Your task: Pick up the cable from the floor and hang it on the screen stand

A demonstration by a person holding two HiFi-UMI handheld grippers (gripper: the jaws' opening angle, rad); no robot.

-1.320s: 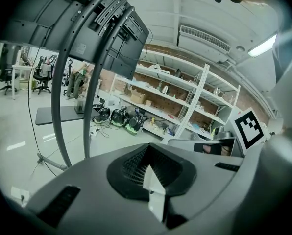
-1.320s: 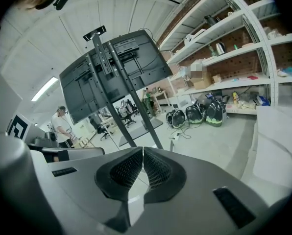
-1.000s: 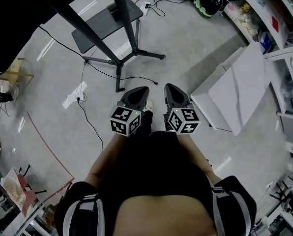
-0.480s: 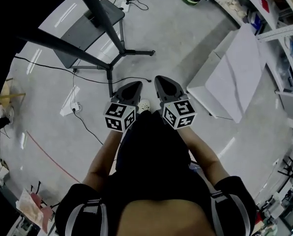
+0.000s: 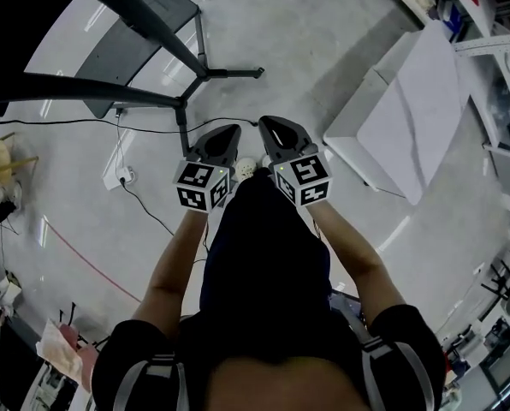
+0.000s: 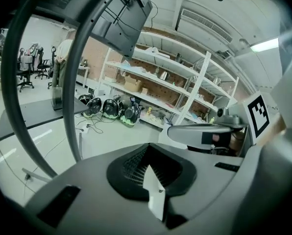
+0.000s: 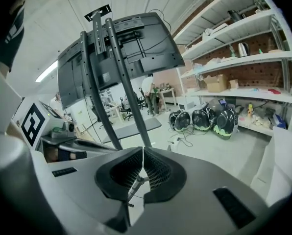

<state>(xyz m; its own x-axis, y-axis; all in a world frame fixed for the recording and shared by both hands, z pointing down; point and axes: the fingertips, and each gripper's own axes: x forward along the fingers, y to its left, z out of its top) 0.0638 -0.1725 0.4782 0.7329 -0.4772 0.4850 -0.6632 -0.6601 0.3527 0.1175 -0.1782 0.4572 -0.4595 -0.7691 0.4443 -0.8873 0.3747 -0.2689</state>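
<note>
Cable (image 5: pixel 152 119) trails left across the floor (image 5: pixel 323 58), cut off at the edge.

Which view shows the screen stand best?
The right gripper view: the screen stand stands nearly whole there, both poles and the screen's back. The head view gives only its legs and shelf from above; the left gripper view, one near pole and the screen's corner.

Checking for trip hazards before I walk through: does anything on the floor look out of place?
Yes: a black cable trails loose across the floor past the foot of the screen stand, and a white power strip lies nearby. Nothing looks spilled or broken.
</note>
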